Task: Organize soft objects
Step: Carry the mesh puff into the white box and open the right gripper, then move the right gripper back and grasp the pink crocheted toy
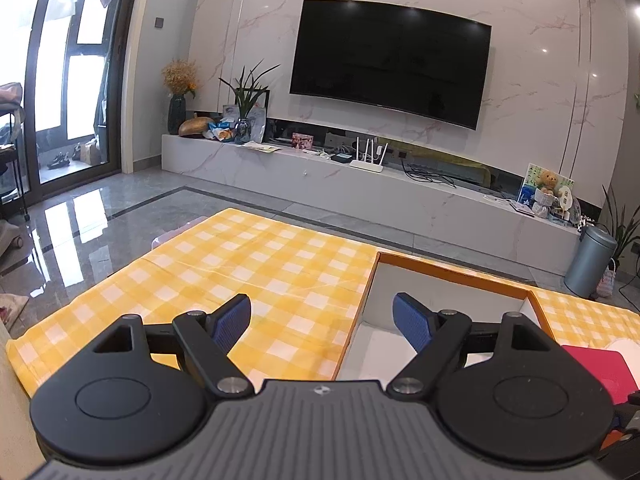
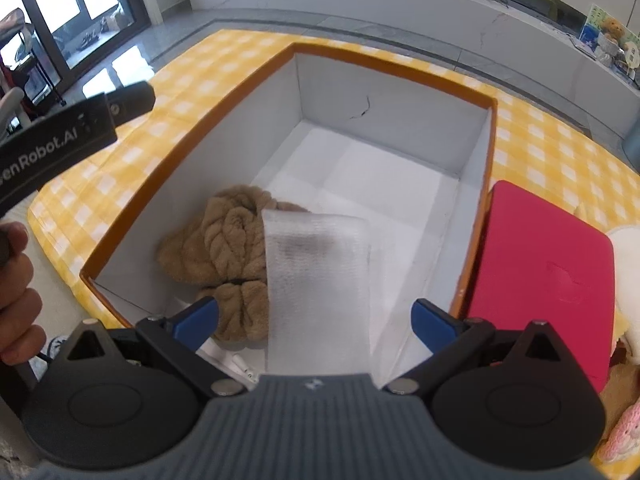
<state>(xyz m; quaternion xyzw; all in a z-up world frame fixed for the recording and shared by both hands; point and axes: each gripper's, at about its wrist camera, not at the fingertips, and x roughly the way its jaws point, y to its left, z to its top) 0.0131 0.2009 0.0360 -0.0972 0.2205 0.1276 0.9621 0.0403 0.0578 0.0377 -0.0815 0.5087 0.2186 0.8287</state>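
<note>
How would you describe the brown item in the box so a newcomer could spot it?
On the yellow checked cloth stands an orange-rimmed box with white walls. Inside, at its near left, lies a tan fluffy towel, twisted and bunched. The white mesh sheet beside it is flat and see-through.

Black left gripper and right gripper, blue ribbed pads, seemingly grey bodies

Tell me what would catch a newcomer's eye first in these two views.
Probably the orange-rimmed white box on the yellow checked cloth, with a brown plush towel and a white gauzy piece inside, under the open right gripper. A bright red flat item lies just right of the box. In the left wrist view, a big dark TV dominates the marble wall.
</note>
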